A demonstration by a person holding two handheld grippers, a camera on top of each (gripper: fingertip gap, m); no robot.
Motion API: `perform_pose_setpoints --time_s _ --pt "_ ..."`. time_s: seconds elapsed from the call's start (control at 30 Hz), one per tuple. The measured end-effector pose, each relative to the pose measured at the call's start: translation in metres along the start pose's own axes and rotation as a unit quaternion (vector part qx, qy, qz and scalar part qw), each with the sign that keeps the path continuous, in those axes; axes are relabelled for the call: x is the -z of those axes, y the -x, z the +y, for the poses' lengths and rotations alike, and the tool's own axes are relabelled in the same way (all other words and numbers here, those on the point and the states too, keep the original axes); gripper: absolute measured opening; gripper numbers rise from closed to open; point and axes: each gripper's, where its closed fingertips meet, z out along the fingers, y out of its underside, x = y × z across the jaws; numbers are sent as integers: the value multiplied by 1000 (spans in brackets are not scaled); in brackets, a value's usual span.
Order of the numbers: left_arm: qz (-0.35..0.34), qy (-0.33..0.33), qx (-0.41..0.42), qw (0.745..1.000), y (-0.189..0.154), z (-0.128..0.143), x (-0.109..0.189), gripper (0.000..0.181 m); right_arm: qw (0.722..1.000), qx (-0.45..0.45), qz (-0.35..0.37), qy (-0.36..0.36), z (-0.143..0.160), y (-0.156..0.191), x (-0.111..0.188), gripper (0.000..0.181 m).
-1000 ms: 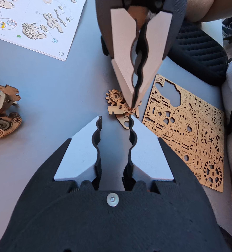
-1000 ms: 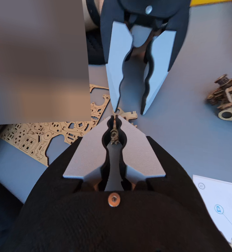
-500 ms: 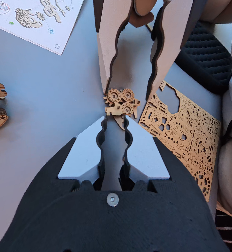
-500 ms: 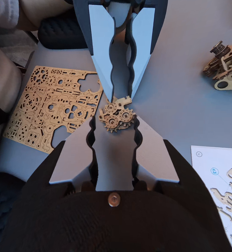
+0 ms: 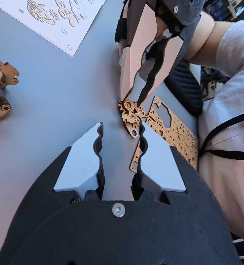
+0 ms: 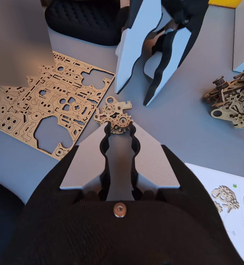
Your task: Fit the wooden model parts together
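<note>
Hobby or office workstation: grey counter (image 6: 183, 129) bearing laser-cut wooden sheet (image 6: 47, 103) at 9 o'clock, instruction sheet (image 6: 233, 200) lying at 4 o'clock.

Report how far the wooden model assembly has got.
Done: three round gears sit seated on the small gear plate, which lies flat on the grey table. In hand: nothing is gripped; the right gripper is open with its fingertips at the plate's near gears, and the left gripper is open beside it. Left: joining it to the larger model, and many parts remain in the cut sheet.
</note>
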Motion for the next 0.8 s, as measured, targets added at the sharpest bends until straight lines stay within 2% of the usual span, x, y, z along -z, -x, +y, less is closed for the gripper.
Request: perform_pose_setpoints --time_s 0.1,0.23,0.27,0.33,0.4,0.43,0.5,0.53,0.63,0.7,0.8 --pt "36 -5 17 999 -8 -1 -4 52 996 78 20 -33 -6 1 2 25" --pt "100 9 42 994 -26 3 -11 53 977 190 73 -57 -18 3 5 25" --pt "107 11 51 993 -28 3 -13 49 973 205 84 -64 -23 3 5 25" --pt "130 20 56 990 -34 6 -16 18 969 213 97 -74 -31 2 5 24" --pt "126 25 46 991 -33 6 -17 18 975 181 103 -76 -32 -6 13 29" --pt "120 9 37 992 -32 0 -15 18 978 145 113 -98 -38 -13 23 32" --pt "128 -53 30 990 -37 -21 -4 18 980 39 115 -156 -52 -28 50 36" --pt "130 -88 26 987 -38 -33 4 18 978 -14 103 -180 -58 -32 64 46" --pt "90 -198 -5 976 -40 -69 31 18 959 -150 53 -236 -76 -30 87 55" --pt "64 -267 -26 961 -49 -95 52 18 951 -178 52 -247 -89 -25 96 48" --pt "55 -328 -59 941 -72 -127 75 17 942 -167 78 -280 -120 -20 116 48"
